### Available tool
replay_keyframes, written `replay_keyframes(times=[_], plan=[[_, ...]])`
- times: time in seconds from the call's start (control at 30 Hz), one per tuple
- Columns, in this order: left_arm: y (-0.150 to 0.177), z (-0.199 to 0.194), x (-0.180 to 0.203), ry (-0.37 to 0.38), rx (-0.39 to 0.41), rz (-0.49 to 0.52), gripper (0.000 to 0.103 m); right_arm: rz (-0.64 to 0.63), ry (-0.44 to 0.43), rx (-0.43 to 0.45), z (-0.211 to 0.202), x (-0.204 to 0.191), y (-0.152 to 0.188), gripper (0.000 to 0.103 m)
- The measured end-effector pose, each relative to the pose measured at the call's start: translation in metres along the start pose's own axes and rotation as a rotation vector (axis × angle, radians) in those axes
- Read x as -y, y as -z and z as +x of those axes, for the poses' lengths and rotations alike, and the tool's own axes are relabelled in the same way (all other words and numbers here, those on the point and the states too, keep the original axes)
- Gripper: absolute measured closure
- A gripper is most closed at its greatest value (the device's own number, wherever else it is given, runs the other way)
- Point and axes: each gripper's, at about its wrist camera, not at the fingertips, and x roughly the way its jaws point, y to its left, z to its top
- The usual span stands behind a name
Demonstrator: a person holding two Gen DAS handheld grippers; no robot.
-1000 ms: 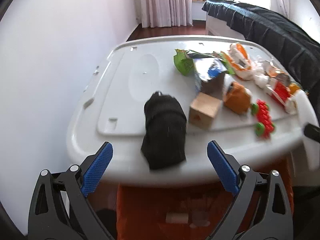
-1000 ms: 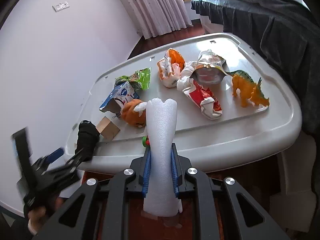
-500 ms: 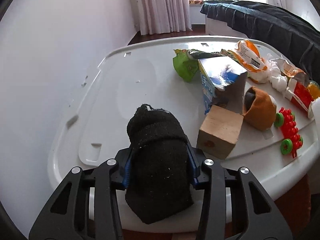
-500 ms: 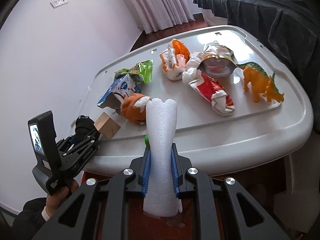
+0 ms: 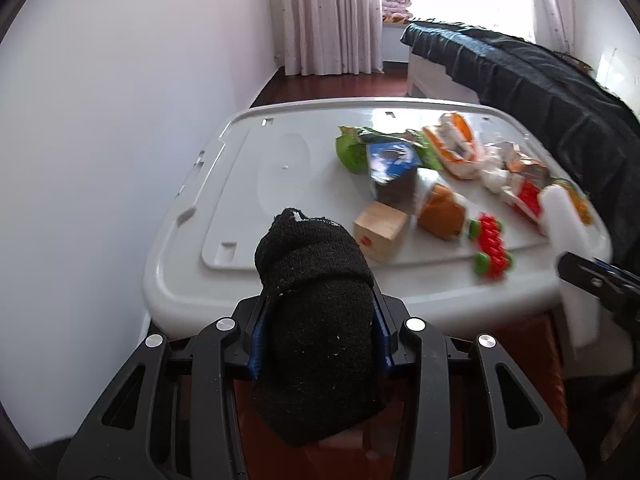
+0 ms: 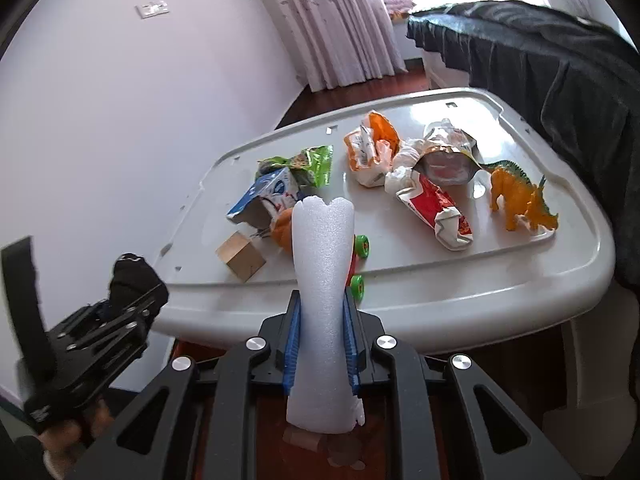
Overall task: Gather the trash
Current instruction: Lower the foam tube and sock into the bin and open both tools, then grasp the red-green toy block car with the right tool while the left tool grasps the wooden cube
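Note:
My left gripper [image 5: 318, 334] is shut on a black sock [image 5: 316, 312] and holds it off the near edge of the white table [image 5: 248, 168]. My right gripper [image 6: 322, 344] is shut on a white foam piece [image 6: 322, 280], held upright before the table's front edge. Both show in the other view: the sock [image 6: 132, 276] at lower left, the foam [image 5: 568, 240] at right. On the table lie a green wrapper [image 6: 316, 160], a blue-and-white carton [image 6: 266, 196], an orange-and-white wrapper [image 6: 370, 148], a silver foil bag [image 6: 448, 156] and a red-and-white wrapper [image 6: 436, 208].
A wooden block [image 6: 242, 256], an orange plush [image 5: 440, 210], a red toy with green wheels [image 5: 492, 246] and an orange dinosaur [image 6: 520, 196] are also on the table. A dark-covered bed [image 6: 540, 52] stands to the right. A white wall runs along the left.
My left gripper closed on the black sock and lifted it back off the table's near edge. My right gripper kept its hold on the foam and shifted slightly.

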Motion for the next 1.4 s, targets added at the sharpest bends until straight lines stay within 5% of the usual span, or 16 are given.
replay_keyframes(times=[0.3,0.5,0.7,0.97,1.03,1.1,1.13,1.17,1.4], plan=[[0.065,-0.045,0.014,0.073,-0.038,-0.009,0.063,-0.068,0.021,0.035,-0.045,-0.015,0.064,0.083],[0.121,-0.011,0.030,0.099,-0.174,0.042,0.063,-0.019,0.038,-0.089,-0.027,-0.010,0.104,0.082],[0.136,0.016,0.022,0.107,-0.272,0.019,0.063,0.032,0.053,-0.213,0.001,0.000,0.120,0.082],[0.141,0.030,0.018,0.101,-0.323,0.008,0.063,0.043,0.064,-0.254,0.010,0.005,0.130,0.080],[0.143,0.032,0.020,0.103,-0.336,0.010,0.058,0.040,0.062,-0.272,0.012,0.006,0.131,0.073],[0.144,0.036,0.018,0.079,-0.367,0.009,0.045,0.038,0.088,-0.280,0.013,0.007,0.132,0.052],[0.144,0.037,0.016,0.066,-0.372,0.001,0.029,0.041,0.101,-0.271,0.011,0.008,0.131,0.041],[0.144,0.037,0.013,0.053,-0.366,-0.014,0.023,0.044,0.107,-0.259,0.009,0.009,0.130,0.040],[0.138,0.035,0.003,0.067,-0.350,-0.060,0.023,0.066,0.126,-0.159,-0.011,0.014,0.112,0.040]])
